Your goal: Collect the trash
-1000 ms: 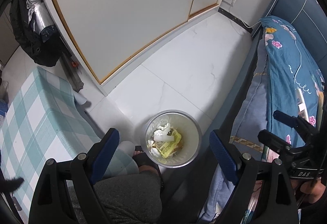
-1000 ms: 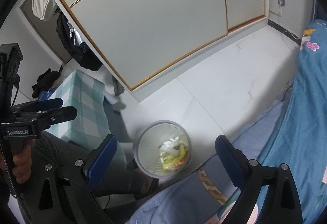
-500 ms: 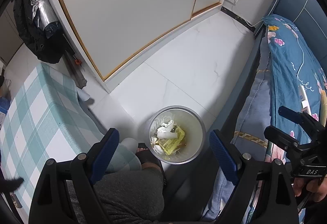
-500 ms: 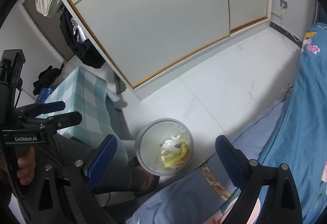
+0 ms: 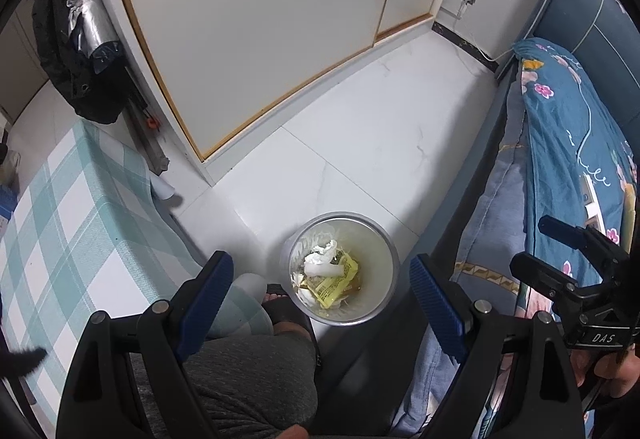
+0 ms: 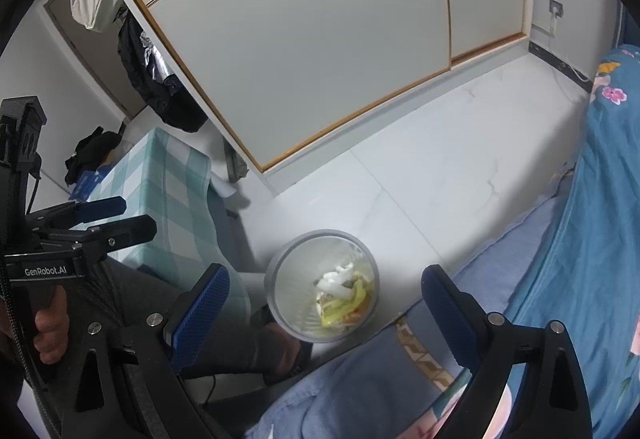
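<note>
A round grey trash bin [image 5: 386, 303] [image 6: 276, 279] stands on the white floor between the table and the bed. Inside it lie crumpled white tissue [image 5: 322, 265] [image 6: 336, 279] and a yellow wrapper [image 5: 334, 285] [image 6: 348, 301]. My left gripper [image 5: 320, 291] hangs open high above the bin with nothing between its blue pads. My right gripper [image 6: 326, 303] is open too, also above the bin and empty. Each gripper shows at the edge of the other's view, held by a hand.
A table with a green checked cloth [image 5: 72, 207] [image 6: 168, 183] stands left of the bin. A bed with blue floral bedding [image 5: 568, 143] [image 6: 600, 215] runs along the right. The person's leg and sandalled foot [image 5: 288, 313] sit beside the bin. White wardrobe doors [image 5: 260, 19] lie beyond.
The left wrist view has shifted slightly, with the bin sliding a little to the right in the frame. Both grippers stay open and empty; the bin's contents are unchanged.
</note>
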Tool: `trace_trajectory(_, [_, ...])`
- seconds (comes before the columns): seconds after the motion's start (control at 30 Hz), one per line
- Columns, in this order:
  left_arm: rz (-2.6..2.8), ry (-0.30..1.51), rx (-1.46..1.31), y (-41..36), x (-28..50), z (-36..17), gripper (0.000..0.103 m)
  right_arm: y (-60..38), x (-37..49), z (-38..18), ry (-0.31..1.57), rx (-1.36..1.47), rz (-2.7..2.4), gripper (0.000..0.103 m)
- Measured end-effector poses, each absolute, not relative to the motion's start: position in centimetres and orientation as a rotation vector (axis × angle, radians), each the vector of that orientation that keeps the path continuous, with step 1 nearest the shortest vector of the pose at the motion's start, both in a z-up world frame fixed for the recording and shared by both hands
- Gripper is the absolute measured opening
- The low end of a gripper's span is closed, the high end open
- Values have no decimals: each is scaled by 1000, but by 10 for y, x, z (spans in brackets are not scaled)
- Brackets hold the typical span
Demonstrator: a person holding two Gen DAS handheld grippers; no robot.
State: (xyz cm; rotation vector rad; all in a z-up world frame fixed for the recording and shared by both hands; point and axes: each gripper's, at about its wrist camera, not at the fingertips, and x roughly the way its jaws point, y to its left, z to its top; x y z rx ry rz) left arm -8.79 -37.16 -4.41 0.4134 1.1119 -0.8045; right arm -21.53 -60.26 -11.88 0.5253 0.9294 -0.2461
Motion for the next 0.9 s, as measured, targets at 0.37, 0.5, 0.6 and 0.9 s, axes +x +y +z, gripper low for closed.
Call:
trace_trajectory(0.37, [-791,1103,408,-372,-88,-43,87,-602,-217,-124,937,531,-243,97])
trace_trajectory(0.5, [-796,1110,396,-371,-86,-43,87,-602,-217,-124,936,533,-243,97])
trace_trajectory(0.6, [-804,1111,397,-371,-87,-43,87,-602,-217,-124,936,529,-243,97])
trace_trajectory(0.9, [-803,1107,389,-370,-86,-42,87,-601,-217,-125,936,532,-243,97])
